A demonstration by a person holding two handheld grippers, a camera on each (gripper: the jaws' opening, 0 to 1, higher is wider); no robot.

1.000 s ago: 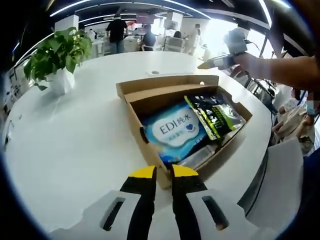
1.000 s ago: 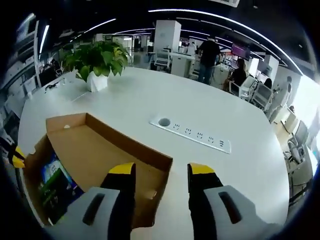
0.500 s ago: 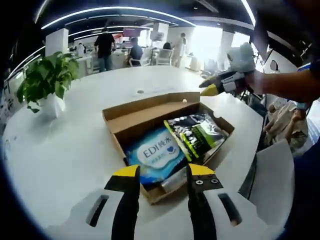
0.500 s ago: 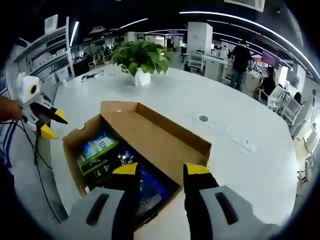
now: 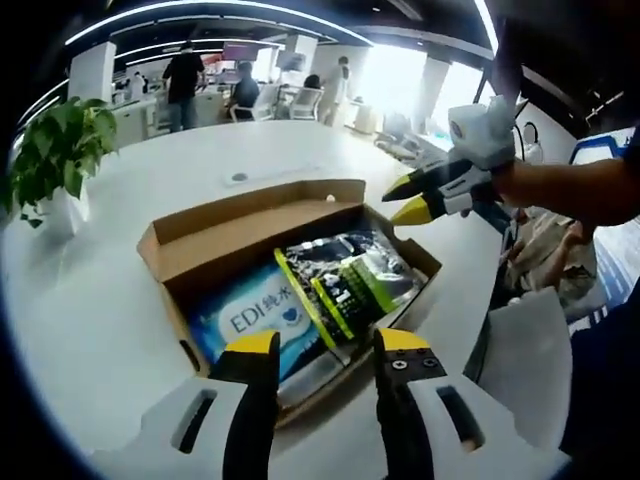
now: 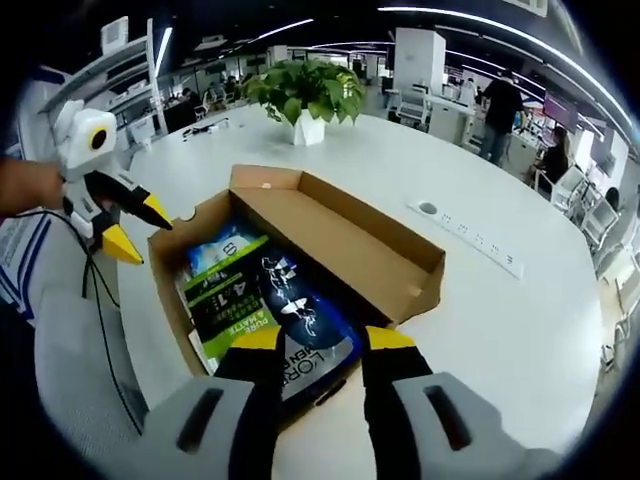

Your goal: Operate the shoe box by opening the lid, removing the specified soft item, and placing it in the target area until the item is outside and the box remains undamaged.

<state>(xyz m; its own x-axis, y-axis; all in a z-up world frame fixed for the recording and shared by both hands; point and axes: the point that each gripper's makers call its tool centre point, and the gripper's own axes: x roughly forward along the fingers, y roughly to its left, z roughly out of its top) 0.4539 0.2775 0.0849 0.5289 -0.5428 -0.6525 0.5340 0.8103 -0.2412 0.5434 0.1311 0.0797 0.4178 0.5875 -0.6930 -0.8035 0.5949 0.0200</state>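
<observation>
Blue wipes pack (image 5: 250,312) partly under dark pouch (image 5: 345,280), pouch lettering unreadable

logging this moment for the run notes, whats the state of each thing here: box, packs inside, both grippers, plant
shoe box: open, lid folded back, upright on the white table
blue wipes pack: lying flat inside the box
dark green-striped pack: lying inside, overlapping the blue pack
left gripper: open, empty, over the near box edge
right gripper: open, empty, above the packs
potted plant: upright, beyond the box
</observation>
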